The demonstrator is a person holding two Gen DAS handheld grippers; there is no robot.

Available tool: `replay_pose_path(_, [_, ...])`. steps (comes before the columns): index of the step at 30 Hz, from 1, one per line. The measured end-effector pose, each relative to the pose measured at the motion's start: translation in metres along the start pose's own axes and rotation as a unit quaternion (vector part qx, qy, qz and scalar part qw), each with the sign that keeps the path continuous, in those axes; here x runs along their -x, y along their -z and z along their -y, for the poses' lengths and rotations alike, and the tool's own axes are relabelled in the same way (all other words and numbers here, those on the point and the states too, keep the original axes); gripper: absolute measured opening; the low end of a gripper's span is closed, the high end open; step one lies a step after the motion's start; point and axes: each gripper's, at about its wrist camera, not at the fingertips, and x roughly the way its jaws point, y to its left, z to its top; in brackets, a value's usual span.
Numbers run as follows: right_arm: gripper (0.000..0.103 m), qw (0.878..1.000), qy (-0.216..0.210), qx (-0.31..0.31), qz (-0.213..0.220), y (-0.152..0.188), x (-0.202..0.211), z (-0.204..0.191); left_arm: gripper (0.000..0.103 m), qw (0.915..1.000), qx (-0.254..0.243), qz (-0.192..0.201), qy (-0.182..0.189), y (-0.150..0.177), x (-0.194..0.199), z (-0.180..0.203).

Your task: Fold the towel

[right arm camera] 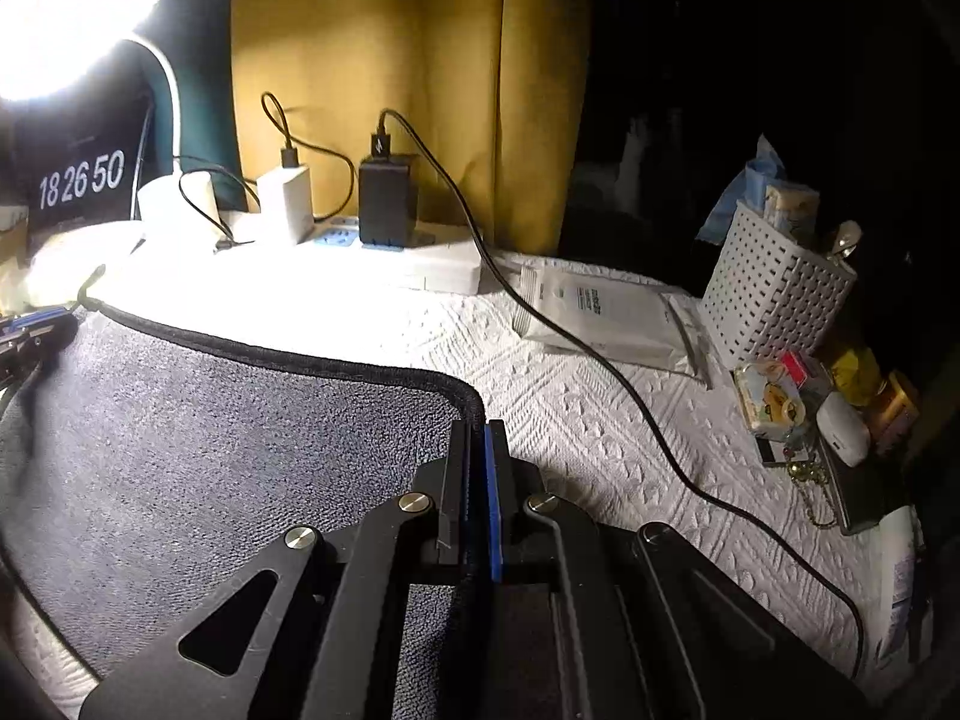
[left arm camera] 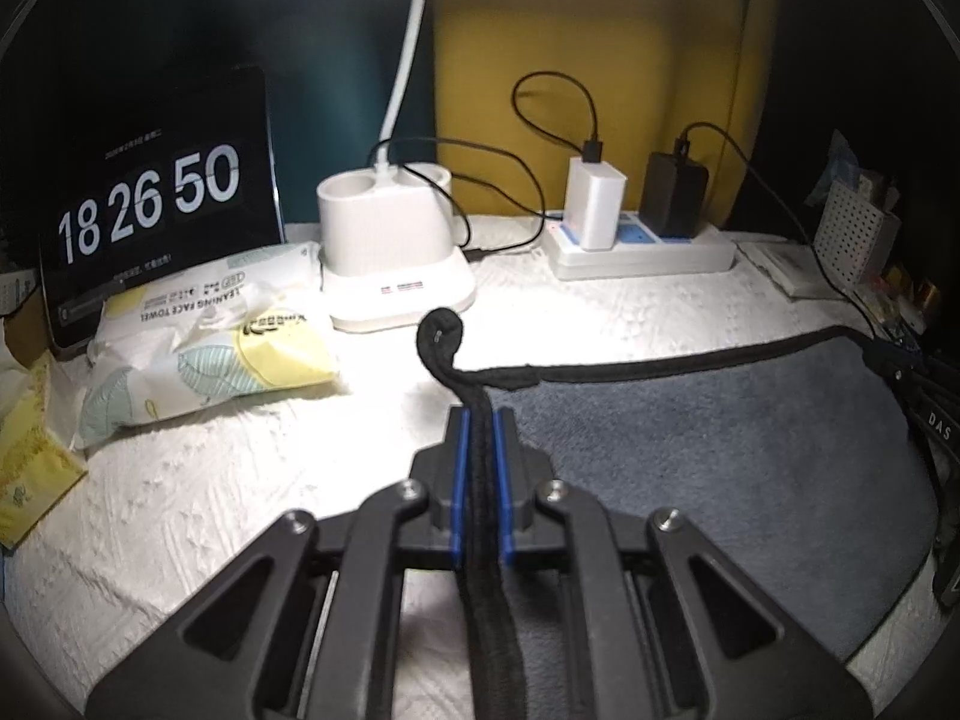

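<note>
Grey fuzzy towel with a black edge (right arm camera: 240,438) is getting folded.
Left hand-held gripper (left arm camera: 480,420) and right hand-held gripper (right arm camera: 477,432) are each pinching a corner; next, probably carrying both across.

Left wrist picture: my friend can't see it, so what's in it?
The left tongs pinch the black edge of a grey towel on a white cloth. Behind sit a wipes pack, a clock screen reading 18 26 50, and a power strip.
</note>
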Motion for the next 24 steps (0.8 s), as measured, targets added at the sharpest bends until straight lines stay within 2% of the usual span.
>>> replay_pose_path(12, [0.005,0.999,0.000,-0.001,-0.041,0.000,-0.019,0.000,0.010,0.9975,0.007,-0.070,0.008,-0.001,-0.031,-0.004])
replay_pose_path(19, [0.005,0.998,0.002,0.001,-0.065,0.001,-0.029,-0.002,0.012,0.9971,0.009,-0.075,0.005,0.000,-0.032,-0.004])
replay_pose_path(24, [0.006,0.997,0.004,-0.002,-0.073,0.002,-0.031,-0.001,0.020,0.9970,0.011,-0.076,-0.005,-0.002,-0.032,-0.006])
